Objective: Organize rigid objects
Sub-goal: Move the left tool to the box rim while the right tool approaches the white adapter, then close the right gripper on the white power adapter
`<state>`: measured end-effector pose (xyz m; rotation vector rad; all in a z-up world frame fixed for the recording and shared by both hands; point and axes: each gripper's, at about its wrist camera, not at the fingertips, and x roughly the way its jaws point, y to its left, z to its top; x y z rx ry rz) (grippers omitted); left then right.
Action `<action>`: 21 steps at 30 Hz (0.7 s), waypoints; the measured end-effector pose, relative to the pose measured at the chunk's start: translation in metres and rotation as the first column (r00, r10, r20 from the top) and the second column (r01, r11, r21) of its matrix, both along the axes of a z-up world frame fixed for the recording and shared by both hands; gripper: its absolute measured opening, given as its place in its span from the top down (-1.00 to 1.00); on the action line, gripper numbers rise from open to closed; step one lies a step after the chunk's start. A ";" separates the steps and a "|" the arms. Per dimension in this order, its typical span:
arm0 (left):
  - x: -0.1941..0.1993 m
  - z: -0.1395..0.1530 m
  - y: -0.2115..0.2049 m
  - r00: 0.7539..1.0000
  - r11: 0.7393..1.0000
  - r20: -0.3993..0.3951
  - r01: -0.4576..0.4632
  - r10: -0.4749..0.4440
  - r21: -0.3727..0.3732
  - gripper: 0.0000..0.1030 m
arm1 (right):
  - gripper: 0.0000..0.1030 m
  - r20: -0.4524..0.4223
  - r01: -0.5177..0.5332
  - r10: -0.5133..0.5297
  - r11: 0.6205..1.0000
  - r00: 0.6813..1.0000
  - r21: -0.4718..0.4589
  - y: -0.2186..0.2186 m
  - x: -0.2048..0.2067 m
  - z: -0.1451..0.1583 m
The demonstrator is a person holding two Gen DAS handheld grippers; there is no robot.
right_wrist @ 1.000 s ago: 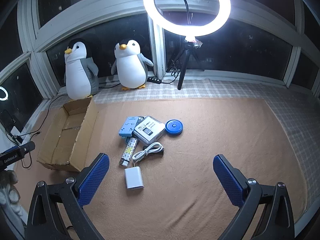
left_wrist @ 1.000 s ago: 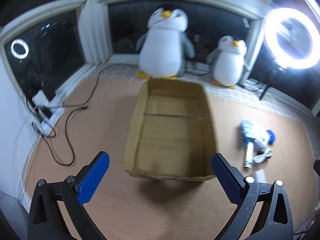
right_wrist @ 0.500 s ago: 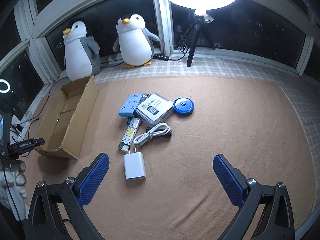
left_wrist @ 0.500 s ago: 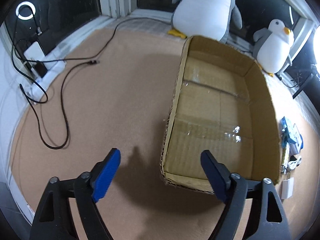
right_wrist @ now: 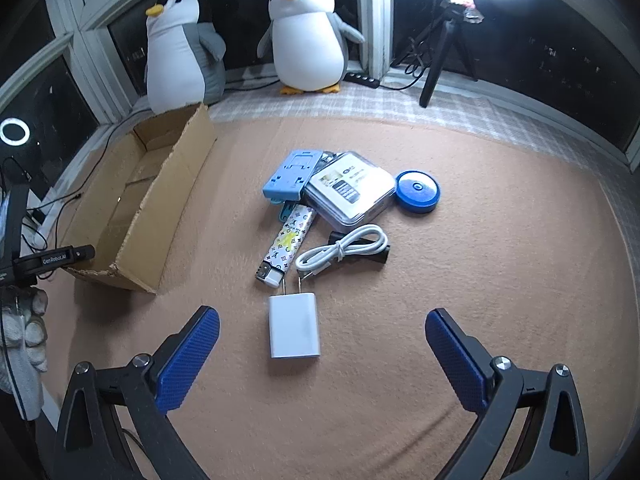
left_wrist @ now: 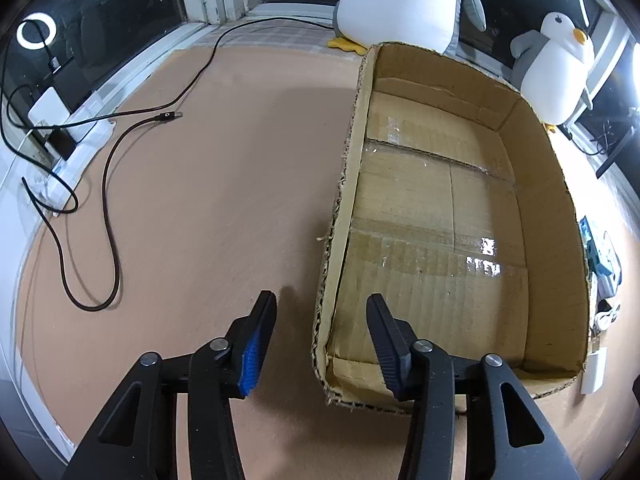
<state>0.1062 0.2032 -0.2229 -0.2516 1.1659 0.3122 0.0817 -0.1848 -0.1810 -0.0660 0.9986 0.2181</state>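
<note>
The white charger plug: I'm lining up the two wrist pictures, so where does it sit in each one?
Left wrist view: the white charger plug shows only at the far right edge, low, just outside the cardboard box.
Right wrist view: the plug lies low and centre on the mat, prongs pointing away.
Shared landmark: the cardboard box, at the left here, and filling the centre-right of the left view.

The right hand-held gripper (right_wrist: 322, 340) hangs with jaws spread wide over a tan carpet (right_wrist: 500, 248); a white charger (right_wrist: 294, 330) lies on it between the blue pads, untouched. Beyond lie a patterned lighter (right_wrist: 287, 242), a coiled white cable (right_wrist: 344, 250), a blue stand (right_wrist: 292, 176), a clear case (right_wrist: 348, 190) and a blue disc (right_wrist: 418, 191). A cardboard box (right_wrist: 168, 200) sits at left.
</note>
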 end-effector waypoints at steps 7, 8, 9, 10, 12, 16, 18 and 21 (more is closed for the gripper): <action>0.007 -0.003 -0.006 1.000 0.999 -0.006 0.031 -0.031 0.017 0.39 | -0.78 -0.083 -0.037 0.036 0.999 0.996 -0.016 0.013 0.016 -0.026; 0.007 -0.003 -0.006 0.999 0.999 -0.007 0.034 -0.034 0.019 0.42 | -0.76 -0.095 -0.039 0.037 0.999 0.995 -0.021 0.014 0.019 -0.030; 0.008 -0.004 -0.007 0.999 0.999 -0.007 0.037 -0.037 0.021 0.43 | -0.75 -0.101 -0.039 0.036 0.999 0.994 -0.027 0.014 0.020 -0.032; 0.009 -0.004 -0.007 0.999 0.999 -0.008 0.039 -0.039 0.023 0.43 | -0.71 -0.107 -0.039 0.035 0.999 0.994 -0.035 0.015 0.022 -0.035; 0.010 -0.005 -0.008 0.999 0.999 -0.009 0.041 -0.041 0.024 0.44 | -0.56 -0.122 -0.044 0.037 0.998 0.992 -0.048 0.017 0.024 -0.040; 0.011 -0.007 -0.008 0.999 0.999 -0.005 0.044 -0.044 0.026 0.44 | -0.37 -0.150 -0.052 0.041 0.996 0.988 -0.070 0.020 0.029 -0.046; 0.011 -0.007 -0.009 0.999 0.999 -0.003 0.045 -0.045 0.028 0.44 | -0.31 -0.155 -0.060 0.048 0.995 0.987 -0.079 0.022 0.030 -0.049; 0.011 -0.008 -0.009 0.999 0.998 0.002 0.046 -0.046 0.031 0.44 | 0.09 -0.177 -0.073 0.055 0.993 0.983 -0.095 0.025 0.031 -0.054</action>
